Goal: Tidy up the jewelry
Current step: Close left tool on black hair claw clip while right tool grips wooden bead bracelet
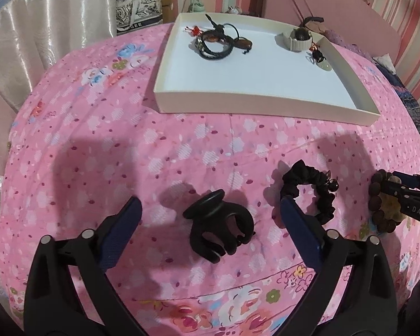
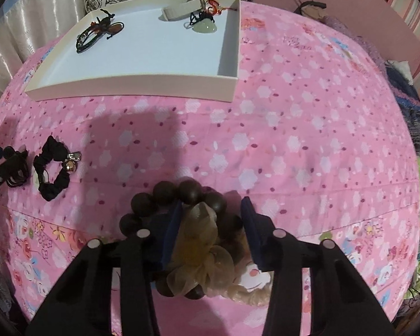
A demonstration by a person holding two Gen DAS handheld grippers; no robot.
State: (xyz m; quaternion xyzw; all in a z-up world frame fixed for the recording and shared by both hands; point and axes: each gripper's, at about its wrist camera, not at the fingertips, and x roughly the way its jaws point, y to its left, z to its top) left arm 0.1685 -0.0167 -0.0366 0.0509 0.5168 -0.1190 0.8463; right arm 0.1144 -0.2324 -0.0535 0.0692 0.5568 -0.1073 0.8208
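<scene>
Jaws of your left gripper (image 1: 210, 215) stand wide around the black plastic claw clip (image 1: 219, 225) lying crosswise on the pink floral bedspread (image 1: 98, 140), touching neither pad.

Pretty even indoor light, slightly dim. Soft dark shadows fall across the pink floral bedsheet (image 1: 98, 140). Heavy fisheye bulge, black vignette in the corners, edges a bit smeared, the shiny white satin curtain (image 1: 56, 14) shows mild glare.

A pink floral bedsheet (image 1: 126, 154) fills the frame; shiny cream curtains (image 1: 56, 28) upper left, pink striped wall (image 1: 411, 14) upper right.
</scene>
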